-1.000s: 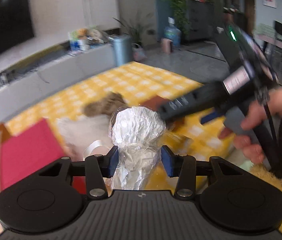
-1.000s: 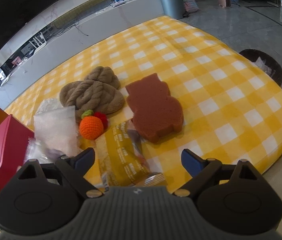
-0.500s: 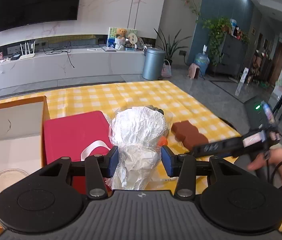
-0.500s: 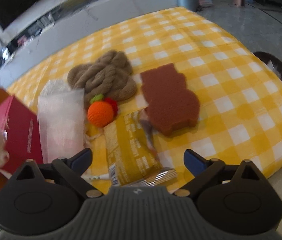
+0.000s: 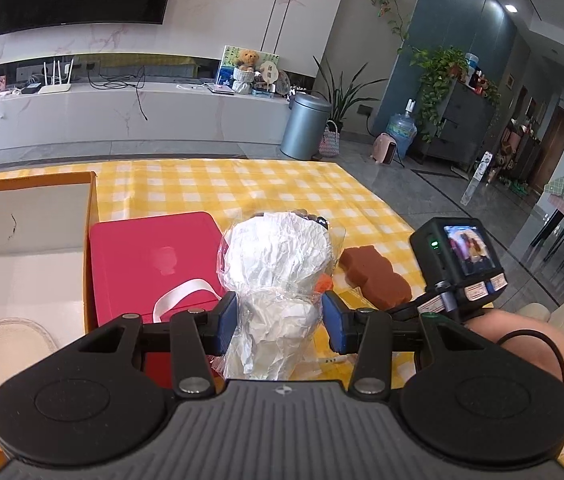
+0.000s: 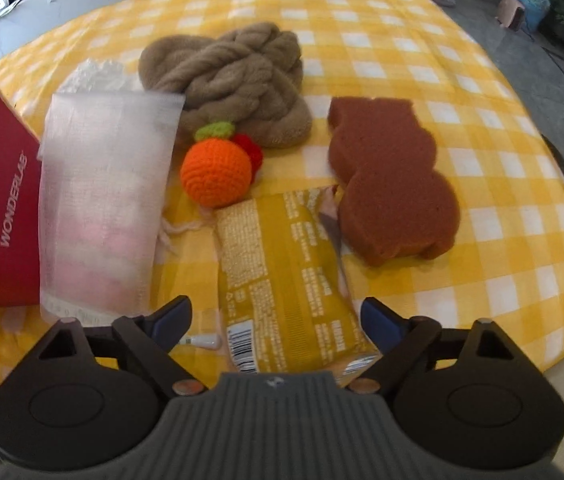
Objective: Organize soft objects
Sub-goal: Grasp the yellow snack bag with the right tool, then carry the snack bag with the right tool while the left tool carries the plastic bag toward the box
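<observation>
My left gripper (image 5: 279,322) is shut on a clear plastic bag of crumpled white stuffing (image 5: 277,256), held above the red box (image 5: 149,256) next to the open cardboard box (image 5: 91,240). My right gripper (image 6: 275,316) points steeply down over a yellow snack packet (image 6: 282,264). Its jaws are closing with the packet's near end between them, and the pads stand clear of it. Around the packet lie a brown bear-shaped sponge (image 6: 390,184), an orange crochet ball (image 6: 215,172), a tan knotted yarn cushion (image 6: 233,76) and a white mesh pouch (image 6: 101,200).
Everything rests on a yellow checked cloth (image 6: 502,240) whose edge drops off at the right. The cardboard box holds a pale round item (image 5: 5,344) at its bottom left. A hand (image 5: 522,340) holds the right gripper's body (image 5: 458,264) to the right of the bag.
The left view swung from the table's soft objects to the cardboard box and red box, bag still gripped. The right gripper dropped closer to the yellow packet, its jaws now on either side of it.
</observation>
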The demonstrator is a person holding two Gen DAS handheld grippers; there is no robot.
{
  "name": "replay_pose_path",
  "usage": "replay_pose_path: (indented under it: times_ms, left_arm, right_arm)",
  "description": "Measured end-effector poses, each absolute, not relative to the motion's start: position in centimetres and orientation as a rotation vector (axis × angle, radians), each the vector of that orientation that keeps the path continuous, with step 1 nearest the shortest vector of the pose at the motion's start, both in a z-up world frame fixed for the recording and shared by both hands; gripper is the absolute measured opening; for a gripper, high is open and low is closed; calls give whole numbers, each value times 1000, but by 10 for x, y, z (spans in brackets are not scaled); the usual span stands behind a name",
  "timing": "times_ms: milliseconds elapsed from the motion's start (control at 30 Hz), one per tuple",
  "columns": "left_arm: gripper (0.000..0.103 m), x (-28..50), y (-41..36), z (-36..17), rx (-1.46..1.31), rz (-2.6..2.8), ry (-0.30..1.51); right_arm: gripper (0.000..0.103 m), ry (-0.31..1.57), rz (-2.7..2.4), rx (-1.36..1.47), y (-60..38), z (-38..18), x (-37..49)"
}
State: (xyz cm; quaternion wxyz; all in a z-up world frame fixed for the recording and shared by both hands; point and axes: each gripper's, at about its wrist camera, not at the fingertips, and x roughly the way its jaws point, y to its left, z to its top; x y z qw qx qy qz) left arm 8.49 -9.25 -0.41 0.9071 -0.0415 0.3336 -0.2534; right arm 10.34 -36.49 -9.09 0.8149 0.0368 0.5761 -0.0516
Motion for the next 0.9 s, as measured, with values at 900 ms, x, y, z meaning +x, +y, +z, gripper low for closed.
replay_pose_path:
  times_ms: [900]
  left_arm:
    - [52,75,-104,-3,-44,-545,699]
  right_arm:
    - [51,982,-84,181,-379,-38,52]
